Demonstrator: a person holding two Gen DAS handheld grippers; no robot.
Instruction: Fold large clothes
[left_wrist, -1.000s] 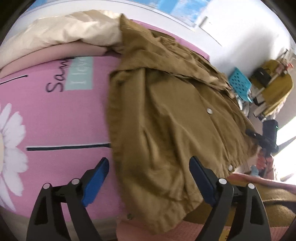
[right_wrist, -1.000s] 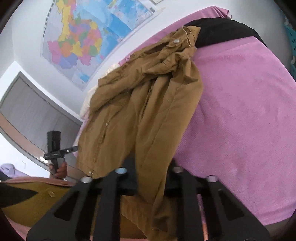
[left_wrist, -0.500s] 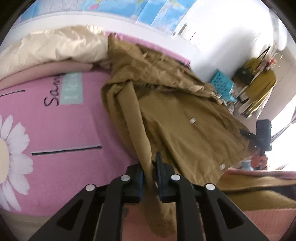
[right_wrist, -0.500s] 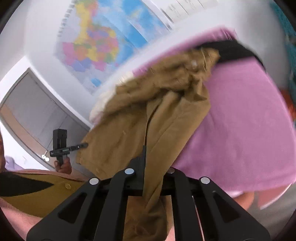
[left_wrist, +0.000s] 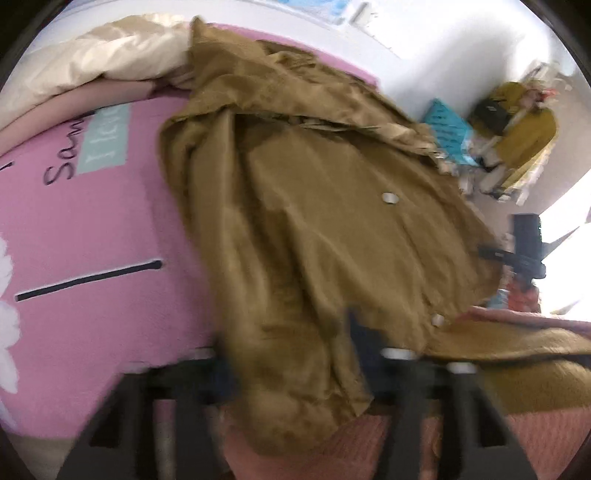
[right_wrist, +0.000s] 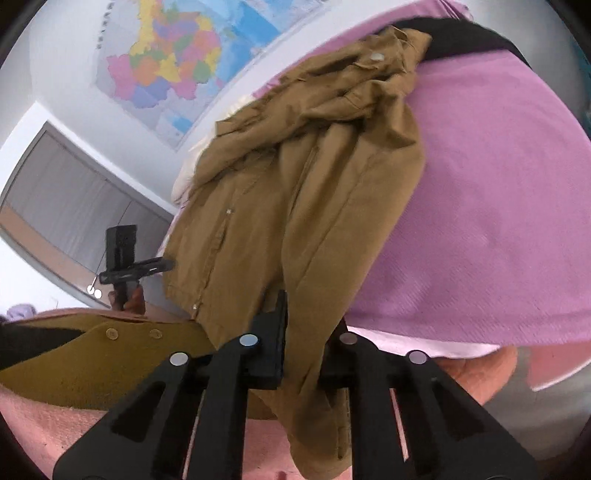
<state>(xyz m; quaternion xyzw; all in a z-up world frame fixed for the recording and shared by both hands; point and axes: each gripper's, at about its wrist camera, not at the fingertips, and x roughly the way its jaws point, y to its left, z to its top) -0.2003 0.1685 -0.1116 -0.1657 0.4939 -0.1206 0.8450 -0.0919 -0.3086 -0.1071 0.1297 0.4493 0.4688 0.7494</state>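
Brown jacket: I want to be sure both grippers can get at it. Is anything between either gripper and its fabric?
Nothing visible. The brown jacket hangs straight through the right gripper, clamped there; in the blurred left view, fabric sits between the left gripper fingers.

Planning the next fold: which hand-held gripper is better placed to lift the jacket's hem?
Probably right. The right hand-held gripper is clamped on the brown jacket; the left hand-held gripper is blurred, jaws just opening, fabric between them.

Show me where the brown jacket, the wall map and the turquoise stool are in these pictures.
brown jacket (left_wrist: 332, 229): left wrist view, on the front panel, left of a snap button.
wall map (right_wrist: 173, 62): right wrist view, on its coloured regions.
turquoise stool (left_wrist: 448, 129): left wrist view, on its perforated seat.
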